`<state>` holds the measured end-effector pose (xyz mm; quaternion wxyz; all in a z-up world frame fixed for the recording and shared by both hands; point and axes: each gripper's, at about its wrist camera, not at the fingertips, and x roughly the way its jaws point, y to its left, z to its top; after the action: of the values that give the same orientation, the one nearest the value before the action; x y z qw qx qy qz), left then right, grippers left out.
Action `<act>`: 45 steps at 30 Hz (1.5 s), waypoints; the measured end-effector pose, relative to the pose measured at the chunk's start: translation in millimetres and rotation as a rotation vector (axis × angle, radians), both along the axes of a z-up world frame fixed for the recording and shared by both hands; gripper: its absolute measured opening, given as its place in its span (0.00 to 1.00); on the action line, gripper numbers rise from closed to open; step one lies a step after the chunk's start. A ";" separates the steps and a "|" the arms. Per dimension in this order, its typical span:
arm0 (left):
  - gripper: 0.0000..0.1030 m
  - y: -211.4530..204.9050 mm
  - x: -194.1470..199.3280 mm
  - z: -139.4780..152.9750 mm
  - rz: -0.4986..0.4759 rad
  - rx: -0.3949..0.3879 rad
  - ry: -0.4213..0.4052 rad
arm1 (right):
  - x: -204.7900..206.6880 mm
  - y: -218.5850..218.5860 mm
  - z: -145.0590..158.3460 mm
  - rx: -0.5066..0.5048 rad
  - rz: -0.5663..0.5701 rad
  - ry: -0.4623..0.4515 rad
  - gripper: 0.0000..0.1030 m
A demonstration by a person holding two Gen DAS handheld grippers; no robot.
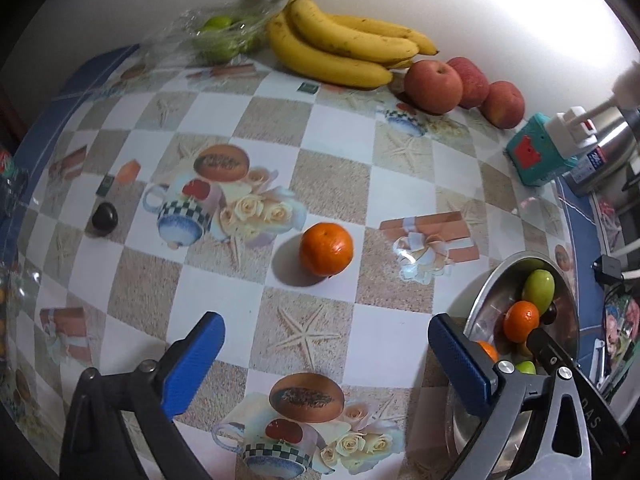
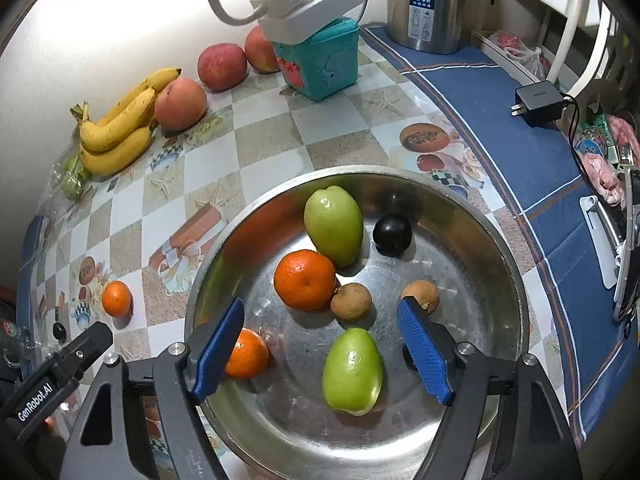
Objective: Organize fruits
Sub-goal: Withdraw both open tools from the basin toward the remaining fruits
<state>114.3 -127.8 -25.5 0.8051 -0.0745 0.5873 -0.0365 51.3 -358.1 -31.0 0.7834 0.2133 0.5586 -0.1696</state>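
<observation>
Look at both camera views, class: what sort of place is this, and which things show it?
Probably a home kitchen or dining table: a printed checked tablecloth, a steel thermos jug by the wall, and a metal basin holding fruit beside loose bananas.

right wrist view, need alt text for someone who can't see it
An open right gripper hovers over a steel bowl holding two green fruits, two oranges, two small brown fruits and a dark plum. Bananas and apples lie beyond.
</observation>
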 end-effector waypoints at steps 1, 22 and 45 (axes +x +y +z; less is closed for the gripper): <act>1.00 1.6 -0.1 -2.1 0.009 -0.002 0.008 | 0.5 1.0 -1.6 0.000 0.004 0.005 0.84; 1.00 15.7 -1.0 -1.5 0.044 -0.010 0.018 | 2.7 8.9 -1.1 -0.019 0.026 -0.021 1.00; 1.00 84.8 12.4 29.5 0.032 0.101 -0.098 | 17.5 71.8 14.0 0.014 0.200 -0.075 1.00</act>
<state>126.7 -43.0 4.0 0.8362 -0.0412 0.5469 0.0023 68.7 -286.3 -17.1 0.8151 0.1684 0.5487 -0.0787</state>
